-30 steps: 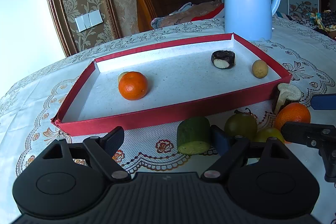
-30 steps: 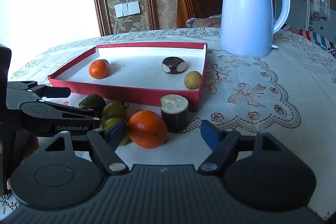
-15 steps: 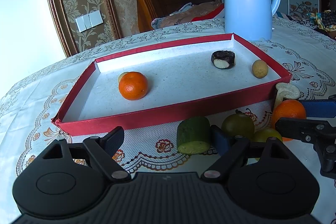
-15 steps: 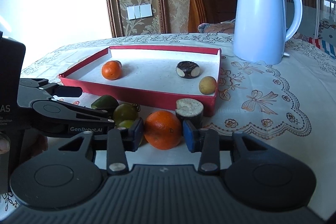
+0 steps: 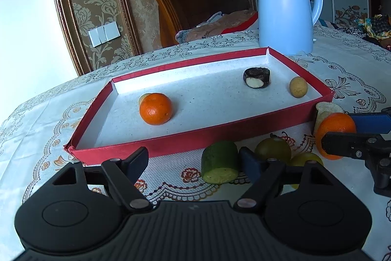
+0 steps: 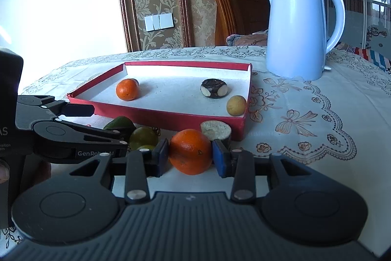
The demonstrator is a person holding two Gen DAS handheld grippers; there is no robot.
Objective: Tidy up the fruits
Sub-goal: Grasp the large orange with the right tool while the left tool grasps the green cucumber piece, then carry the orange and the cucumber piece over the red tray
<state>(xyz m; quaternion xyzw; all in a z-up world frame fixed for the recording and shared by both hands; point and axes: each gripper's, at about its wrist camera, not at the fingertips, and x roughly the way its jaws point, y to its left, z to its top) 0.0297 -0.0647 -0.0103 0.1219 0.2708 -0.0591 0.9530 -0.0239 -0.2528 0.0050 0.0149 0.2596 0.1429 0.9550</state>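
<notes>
The right gripper (image 6: 190, 158) clamps a dimpled, glossy orange (image 6: 190, 151) on the tablecloth before the red tray (image 6: 171, 115). The left gripper (image 5: 193, 160), lately narrowing, gapes empty. A greenish fruit (image 6: 144, 148) is half-hidden.

Cloth, card, plastic, wood
Lace tablecloth (image 6: 305, 129); matt red card tray (image 5: 151, 148); glossy plastic kettle (image 6: 295, 33); polished wood chair (image 5: 195, 6); dimpled orange (image 6: 190, 151).

Tray (image 6: 168, 114) mid-table, kettle (image 6: 295, 36) behind its right corner; loose orange (image 6: 190, 151) and cucumber piece (image 5: 221, 162) before tray's front edge.
</notes>
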